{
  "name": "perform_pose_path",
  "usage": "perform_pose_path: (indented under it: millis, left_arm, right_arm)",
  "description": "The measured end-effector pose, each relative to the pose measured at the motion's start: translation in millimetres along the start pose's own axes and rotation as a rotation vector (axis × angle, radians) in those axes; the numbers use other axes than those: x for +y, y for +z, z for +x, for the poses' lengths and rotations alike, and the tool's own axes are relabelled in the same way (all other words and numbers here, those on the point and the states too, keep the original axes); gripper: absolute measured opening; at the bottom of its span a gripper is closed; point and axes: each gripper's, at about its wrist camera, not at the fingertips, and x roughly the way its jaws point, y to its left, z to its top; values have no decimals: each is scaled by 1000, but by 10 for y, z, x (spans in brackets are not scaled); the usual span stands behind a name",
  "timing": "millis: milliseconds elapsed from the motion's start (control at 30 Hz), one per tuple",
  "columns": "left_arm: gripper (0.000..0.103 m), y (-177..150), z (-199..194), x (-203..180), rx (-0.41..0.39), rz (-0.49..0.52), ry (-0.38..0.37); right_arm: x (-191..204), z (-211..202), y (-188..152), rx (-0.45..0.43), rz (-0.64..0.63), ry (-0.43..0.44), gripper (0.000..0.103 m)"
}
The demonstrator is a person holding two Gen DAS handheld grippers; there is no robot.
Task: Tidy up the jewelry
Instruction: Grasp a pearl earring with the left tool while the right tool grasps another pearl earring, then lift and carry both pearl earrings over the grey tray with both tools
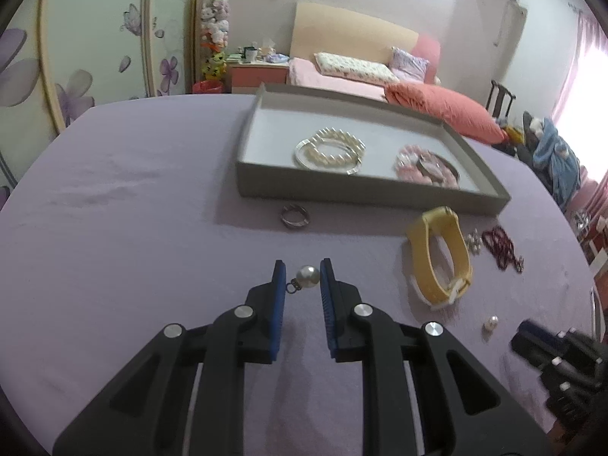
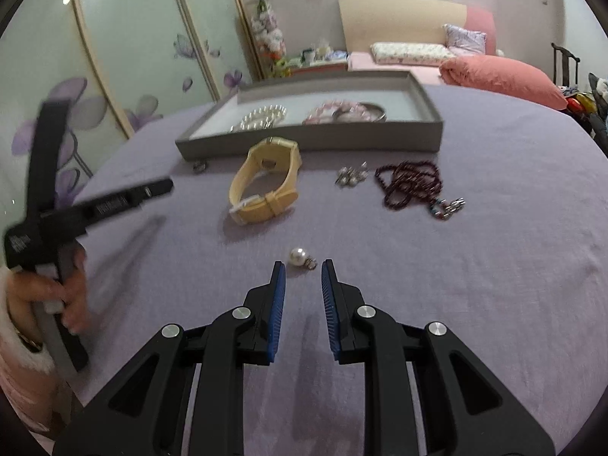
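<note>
Pearl pendant (image 1: 307,276) with small metal loop, caught between the pads of the left tongs (image 1: 303,266): loop against one pad, pearl against the other. Grip apparently clenched on it, at tip level only. Just over the purple bench (image 1: 133,228), short of the grey tray (image 1: 342,193).

Handling, as judged: round and smooth, likely to slip from so shallow a hold. Keep pressure even, avoid rolling the wrist, lift above the tray's near wall, and set down on the bare floor at its left end, apart from the pearl bracelet (image 1: 330,148) and pink bracelet (image 1: 425,167).

Right tongs (image 2: 303,266): narrowly parted, nothing between the pads. Second pearl pendant (image 2: 298,256) on the cloth just ahead of the tips.

Outside the tray: ring (image 1: 295,218), yellow watch (image 1: 440,262), earring cluster (image 1: 474,242), dark red beads (image 1: 501,247).

Unclear: whether the held pendant is clear of the cloth or touching it. Pink bracelet's contents blurred. Ring half hidden behind the tray corner in the right view. Left handle and hand (image 2: 57,292) smeared there.
</note>
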Motion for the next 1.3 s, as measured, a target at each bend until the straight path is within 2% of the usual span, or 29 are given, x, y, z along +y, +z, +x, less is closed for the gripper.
perform_pose_path:
  millis: [200,233,267,300,367,400,467,600,800,1067,1300]
  left_arm:
    - [19,99,-96,172,-33,-40,6]
    - [19,119,-102,209,-36,-46,5]
    - [19,122,-106,218,-38,-49,5]
    - [19,135,-106,236,-40,-52,5]
    - [19,133,-95,255,-40,-58,3]
    - [19,136,-89,263,-39,-59,3]
    - [19,123,-80,260,-36,-58,1]
    - [19,115,-68,252,-32,-56,-3]
    - [19,100,-40,244,-29,-56,-2]
    - [19,80,-52,235,-35,-53,-6]
    - [19,-79,-254,213,-66,-29,-23]
  right_arm:
    - [101,149,43,48,-29,-36,21]
    - [118,168,65,51,-34,-51,29]
    - [125,174,76,51,-37,-60,43]
    - [136,177,92,48,-41,-68,48]
    - [171,190,120,46,-61,-80,49]
    - [190,209,134,49,-69,-83,49]
    - [215,258,138,65,-78,-86,38]
    - [228,290,130,69,-97,-103,36]
    - [188,290,145,64,-93,-122,20]
    - [161,271,149,52,-83,-115,19]
    - [31,-8,152,-38,-28,-84,19]
